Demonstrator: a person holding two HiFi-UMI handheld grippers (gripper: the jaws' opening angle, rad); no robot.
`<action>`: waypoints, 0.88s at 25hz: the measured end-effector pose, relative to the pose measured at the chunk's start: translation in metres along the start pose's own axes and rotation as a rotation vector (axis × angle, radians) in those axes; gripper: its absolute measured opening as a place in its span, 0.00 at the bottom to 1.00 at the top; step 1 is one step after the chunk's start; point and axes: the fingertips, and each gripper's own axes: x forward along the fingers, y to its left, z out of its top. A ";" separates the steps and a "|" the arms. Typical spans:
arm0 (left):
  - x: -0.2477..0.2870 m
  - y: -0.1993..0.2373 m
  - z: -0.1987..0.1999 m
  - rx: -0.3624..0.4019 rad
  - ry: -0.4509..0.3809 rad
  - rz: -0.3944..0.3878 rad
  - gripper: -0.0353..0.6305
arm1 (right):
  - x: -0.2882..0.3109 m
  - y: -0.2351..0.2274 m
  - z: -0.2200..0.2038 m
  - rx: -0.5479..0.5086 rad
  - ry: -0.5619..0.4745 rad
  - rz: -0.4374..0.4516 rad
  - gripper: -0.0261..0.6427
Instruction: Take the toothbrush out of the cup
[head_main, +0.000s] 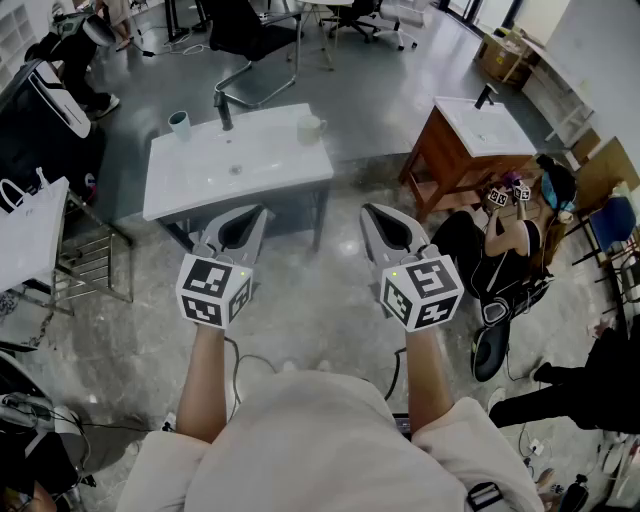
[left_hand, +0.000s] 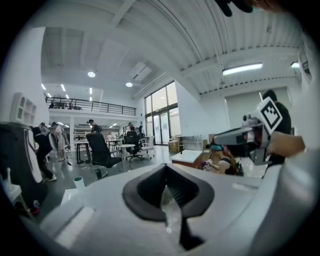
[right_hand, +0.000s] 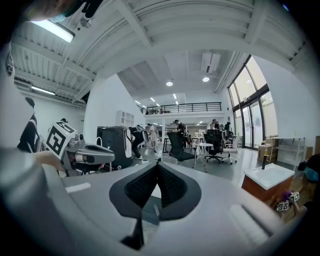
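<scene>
A white sink table (head_main: 200, 180) stands ahead of me with a black tap (head_main: 222, 108). A teal cup (head_main: 180, 123) sits at its far left corner, also seen as the cup (left_hand: 78, 182) in the left gripper view. A pale cup (head_main: 312, 127) sits at the far right edge. I cannot make out a toothbrush in either cup. My left gripper (head_main: 260, 212) and right gripper (head_main: 369, 210) hover side by side short of the table's near edge. Both have their jaws shut with nothing between them, as the left gripper (left_hand: 166, 165) and right gripper (right_hand: 157, 164) views show.
A second sink on a wooden cabinet (head_main: 480, 125) stands to the right. A person (head_main: 500, 250) sits on the floor beside it. A white bag (head_main: 30, 230) and a metal rack (head_main: 90, 260) are at the left. Office chairs (head_main: 250, 40) stand behind the table.
</scene>
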 end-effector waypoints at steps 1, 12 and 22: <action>0.000 0.001 0.000 -0.011 -0.001 0.002 0.05 | 0.000 0.000 -0.001 -0.002 0.003 -0.002 0.05; 0.002 0.009 0.015 -0.127 -0.113 0.063 0.05 | -0.007 -0.019 0.000 0.016 -0.036 0.003 0.05; 0.014 -0.029 0.017 -0.019 -0.122 0.076 0.05 | -0.013 -0.037 -0.011 -0.023 -0.033 0.045 0.05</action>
